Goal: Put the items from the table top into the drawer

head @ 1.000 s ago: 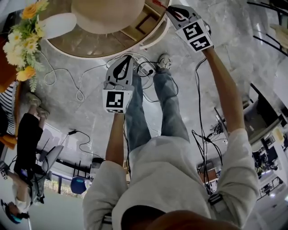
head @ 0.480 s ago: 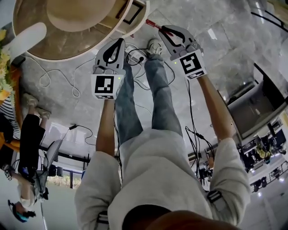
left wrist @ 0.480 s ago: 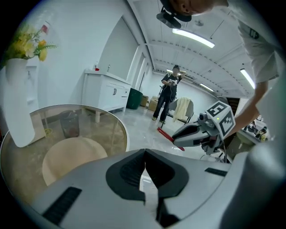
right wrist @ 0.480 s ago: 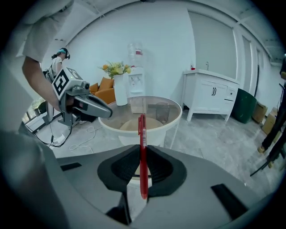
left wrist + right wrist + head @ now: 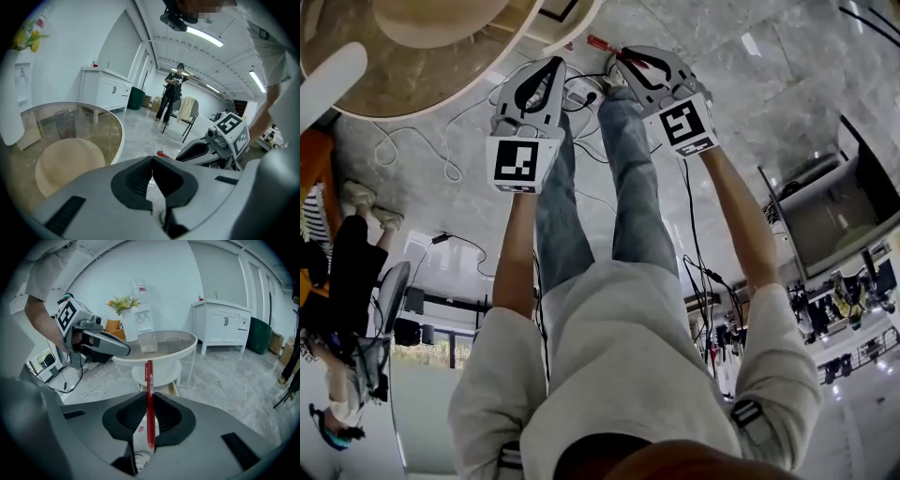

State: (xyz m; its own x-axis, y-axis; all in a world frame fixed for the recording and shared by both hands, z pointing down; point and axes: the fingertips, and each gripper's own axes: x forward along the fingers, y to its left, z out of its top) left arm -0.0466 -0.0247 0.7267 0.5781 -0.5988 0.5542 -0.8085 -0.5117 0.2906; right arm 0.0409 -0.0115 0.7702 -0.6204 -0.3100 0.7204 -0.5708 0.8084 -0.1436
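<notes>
Pen (image 5: pixel 149 376) sat clamped in right gripper (image 5: pixel 150 395); left gripper (image 5: pixel 152 158) was closed, empty. Carry step; next prob. needed lining up over drawer (image 5: pixel 174 388), then release.

A pale grey marbled floor (image 5: pixel 234 380) runs to plain white walls (image 5: pixel 164 277). A white cabinet (image 5: pixel 225 326) stands against the far wall, a dark green bin (image 5: pixel 259 336) just beside it. Long strip lights (image 5: pixel 204 36) glow on the arched ceiling. A round glass-topped table (image 5: pixel 164 345) stands near a water dispenser (image 5: pixel 142 315) and yellow flowers (image 5: pixel 123 303); white cables (image 5: pixel 422 150) trail across the floor
</notes>
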